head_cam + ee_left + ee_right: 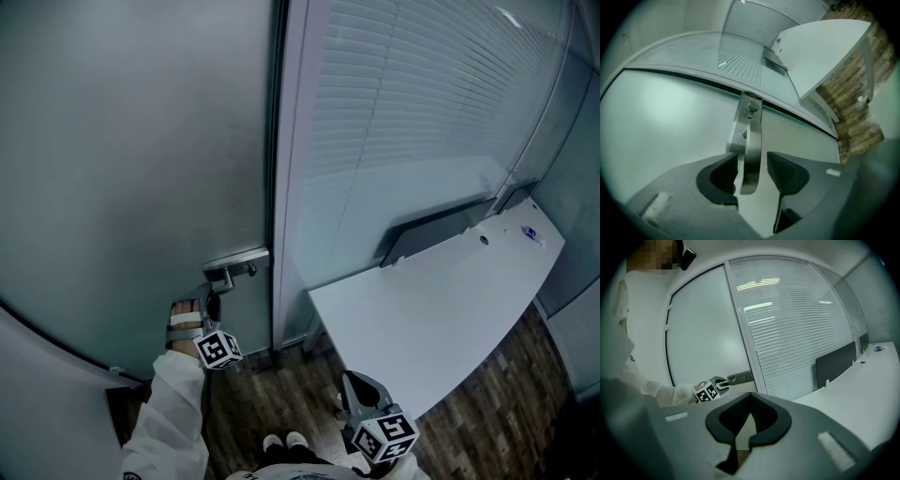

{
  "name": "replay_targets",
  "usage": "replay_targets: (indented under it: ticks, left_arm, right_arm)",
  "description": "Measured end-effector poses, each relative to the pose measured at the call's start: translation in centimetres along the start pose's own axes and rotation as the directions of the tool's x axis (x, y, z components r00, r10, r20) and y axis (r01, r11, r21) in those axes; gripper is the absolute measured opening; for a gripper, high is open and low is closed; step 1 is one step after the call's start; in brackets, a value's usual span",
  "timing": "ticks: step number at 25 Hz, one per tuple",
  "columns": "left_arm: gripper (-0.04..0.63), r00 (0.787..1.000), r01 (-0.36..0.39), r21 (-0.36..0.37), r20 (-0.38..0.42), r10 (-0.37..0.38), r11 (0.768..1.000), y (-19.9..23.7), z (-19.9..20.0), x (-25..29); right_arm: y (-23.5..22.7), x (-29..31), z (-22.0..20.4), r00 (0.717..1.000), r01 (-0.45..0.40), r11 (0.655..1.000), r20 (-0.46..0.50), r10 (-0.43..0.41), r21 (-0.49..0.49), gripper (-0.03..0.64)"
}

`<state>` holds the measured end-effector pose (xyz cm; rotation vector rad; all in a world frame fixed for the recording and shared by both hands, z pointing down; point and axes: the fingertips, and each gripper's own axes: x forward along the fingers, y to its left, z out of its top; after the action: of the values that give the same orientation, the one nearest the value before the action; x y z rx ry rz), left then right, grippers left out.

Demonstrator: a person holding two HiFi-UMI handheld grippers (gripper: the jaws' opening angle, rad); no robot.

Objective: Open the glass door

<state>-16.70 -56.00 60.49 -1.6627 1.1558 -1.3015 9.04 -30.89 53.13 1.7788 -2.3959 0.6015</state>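
The left tongs stand wide astride the steel lever handle of the glass door, seemingly shut at far left, so a sound grip would bite squarely near the lever's free end; the right tongs are pinched together, empty.

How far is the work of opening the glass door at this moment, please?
Done: the left tool is at the handle, with one jaw on each side of it. In hand: the grasp; the jaws stand apart with small gaps, not clamped. Left: close on the handle, press it and move the glass door, which looks shut against its frame. The right tool is shut, empty and idle.
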Motion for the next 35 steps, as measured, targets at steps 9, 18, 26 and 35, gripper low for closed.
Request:
replay_targets:
  ticks: [9,18,26,35]
  left_arm:
    - [0.123,0.999,-0.037,0.023,-0.010,0.037,0.999,-0.2,-0.4,0.5]
    - [0.123,0.996,-0.092,-0.085,0.001,0.092,0.992,0.1,-0.4,0.2]
    - [0.141,0.997,-0.057,-0.318,0.025,0.068,0.946,-0.2,-0.5,0.3]
    - [0.143,0.998,-0.006,-0.469,0.049,0.033,0.883,-1.2,-0.7,-0.1]
  right_arm:
    - [-0.1,0.7,0.0,1.000,-0.006,1.000,-0.003,0.006,-0.003,0.005]
    - [0.0,1.3,-0.3,1.000,-0.027,1.000,-0.015,0.027,0.008,0.005]
    - [1.4,2.7,-0.5,0.996,-0.081,0.997,-0.036,0.081,0.007,0.005]
    - [2.6,3.3,-0.7,0.989,-0.131,0.991,-0.062,0.131,0.003,0.005]
